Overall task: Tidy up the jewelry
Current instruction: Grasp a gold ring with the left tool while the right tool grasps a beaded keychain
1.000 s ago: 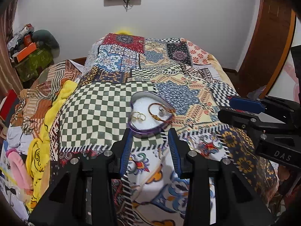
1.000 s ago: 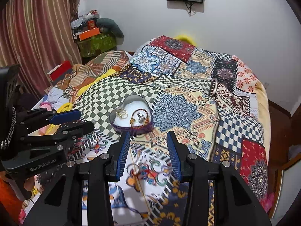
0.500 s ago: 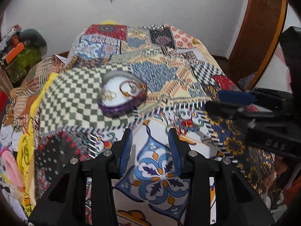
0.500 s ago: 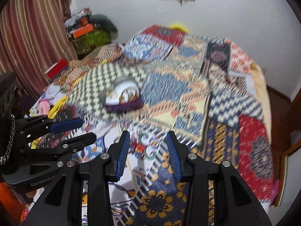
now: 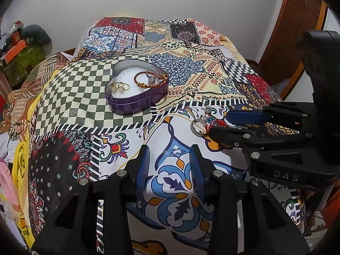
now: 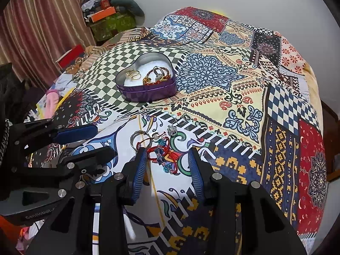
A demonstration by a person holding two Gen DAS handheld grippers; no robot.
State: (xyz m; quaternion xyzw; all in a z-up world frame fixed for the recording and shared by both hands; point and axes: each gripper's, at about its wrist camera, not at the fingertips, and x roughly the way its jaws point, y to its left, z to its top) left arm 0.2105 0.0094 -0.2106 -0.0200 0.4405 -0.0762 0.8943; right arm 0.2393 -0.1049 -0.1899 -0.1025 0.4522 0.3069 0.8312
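A purple heart-shaped tin (image 5: 136, 101) (image 6: 148, 93) sits on the patchwork bedspread (image 5: 70, 93) (image 6: 238, 97). It holds a red-and-gold bangle (image 5: 148, 78) and gold rings (image 5: 120, 87). Nearer, loose pieces lie on the cloth: a red cord bracelet with blue beads (image 6: 163, 155), silver rings (image 6: 138, 138) (image 5: 198, 125) and a small charm (image 6: 172, 130). My right gripper (image 6: 167, 161) (image 5: 221, 124) hangs just over the bracelet, which lies between its fingertips untouched; its jaws are closing. Left of it, my left gripper (image 5: 170, 163) (image 6: 104, 141) stands open over bare cloth.
Clothes and a pink item (image 5: 8, 182) pile along the bed's left edge. A green box with an orange box on top (image 6: 110, 19) stands by the striped curtain (image 6: 42, 27). A wooden door frame (image 5: 297, 27) lies right, a white wall behind.
Both grippers have sunk toward the bedspread and drawn back from the tin, which now sits farther off in both views. The loose bracelet and rings have come between the right fingertips.
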